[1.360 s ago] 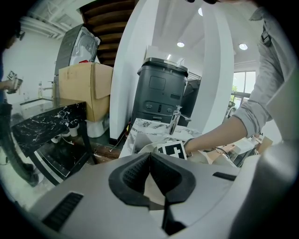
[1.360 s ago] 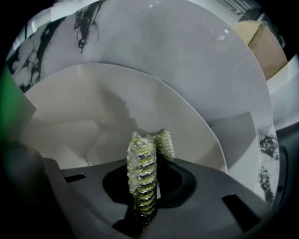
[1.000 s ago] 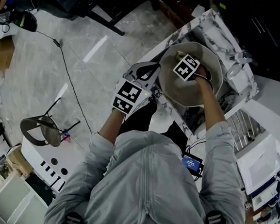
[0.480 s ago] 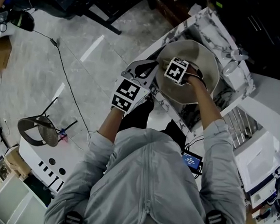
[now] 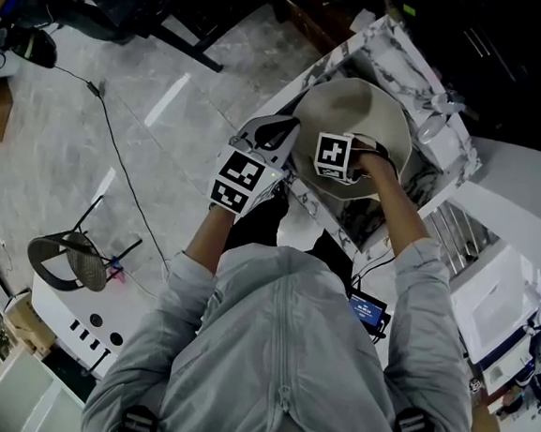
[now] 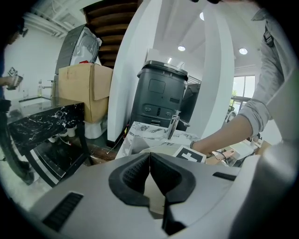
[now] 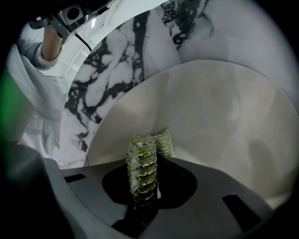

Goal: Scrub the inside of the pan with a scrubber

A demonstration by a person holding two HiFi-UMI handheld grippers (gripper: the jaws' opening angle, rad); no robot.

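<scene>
Stands at marble sink, pan sitting in its basin. Holds right gripper inside pan, over the near-left part of the bowl, cube facing up, hand just behind it.

Grips green scrubber edge-on in right gripper. Has those jaws clenched on it, scrubber standing upright between them and sticking out past the tips. Presses scrubber's far end against pale inner wall of pan, not far below the rim. Sees marble beyond that rim.

Holds left gripper at pan's left rim, outside the bowl. Has left gripper jaws drawn together at the tips, a pale beige strip caught between the pads lower down. Matches pan in colour. Cannot tell rim from handle there.

Looks past left jaws at right gripper's cube, right forearm and faucet behind. Notes grey bin and cardboard box further back.

Notes rack right of sink. Notes chair and cable on floor at left, well apart from sink.
</scene>
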